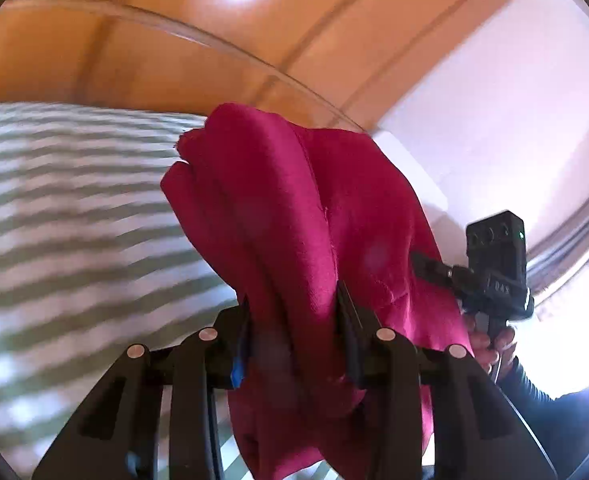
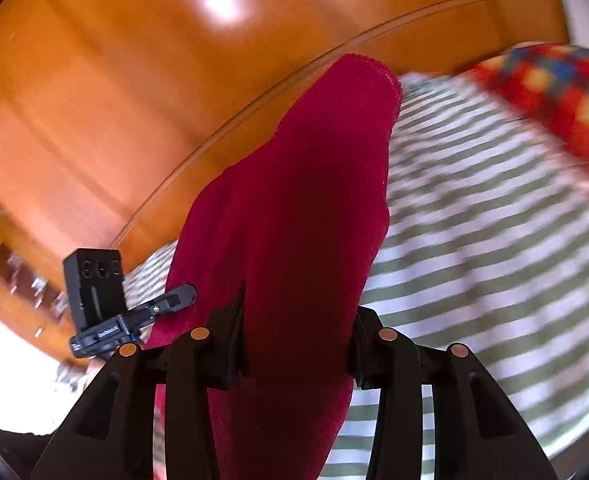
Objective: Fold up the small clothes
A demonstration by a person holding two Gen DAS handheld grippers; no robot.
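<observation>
One crimson garment (image 1: 294, 216) is held aloft, clamped between the fingers of the left gripper (image 1: 294, 320) and likewise pinched by the right gripper (image 2: 298, 320), cloth draping ahead of both. The lifting step is judged underway; lowering onto the single striped bedspread (image 2: 494, 240) beneath is called for next.

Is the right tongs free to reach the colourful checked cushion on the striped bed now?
Probably not: the right tongs are shut on the red garment, which drapes over them; the cushion lies farther off on the bed.
</observation>
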